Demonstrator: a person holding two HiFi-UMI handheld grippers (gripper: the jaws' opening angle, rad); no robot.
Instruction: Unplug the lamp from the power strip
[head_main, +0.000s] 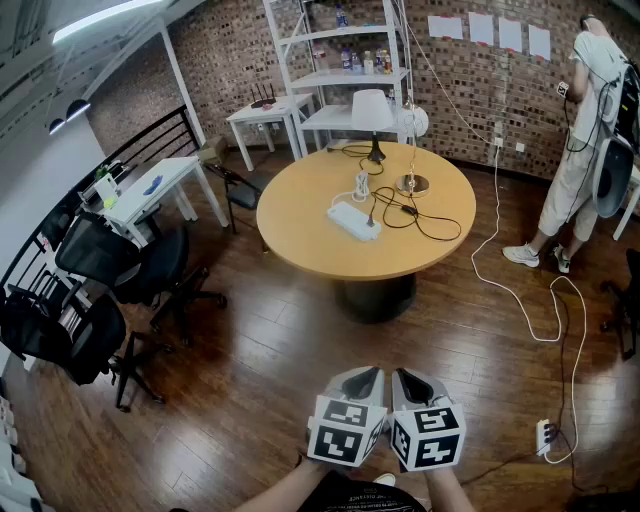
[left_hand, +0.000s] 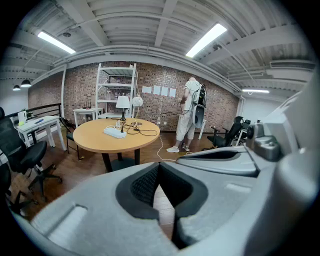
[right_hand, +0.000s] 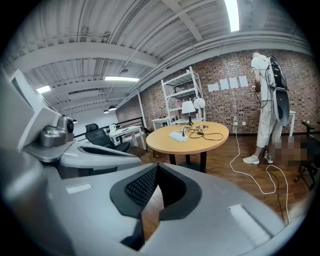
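- Step in hand: the approach, I judge. No contact made yet. In the head view both grippers sit at 6 o'clock, side by side, well apart from the table (head_main: 300, 235) at 12 o'clock.
- Left gripper (head_main: 364, 382): jaws pressed together, nothing between them. Right gripper (head_main: 404, 384): the same, tips closed and empty.
- Strip (head_main: 354, 219) lies near the table's centre. Lamp (head_main: 372, 112) stands at the table's 12 o'clock edge, beyond the strip.
- A black plug (head_main: 371, 214) sits in the strip's 5 o'clock end.
- Next move calls for: closing on the table, spreading one gripper's jaws, pinching the plug and pulling straight out. The other gripper probably steadies the strip.
- Hard to make out: cords loop and cross at 3 o'clock of the strip, beside a second lamp (head_main: 411, 183), so the plug's owner can't be traced. Sockets are too small to read.
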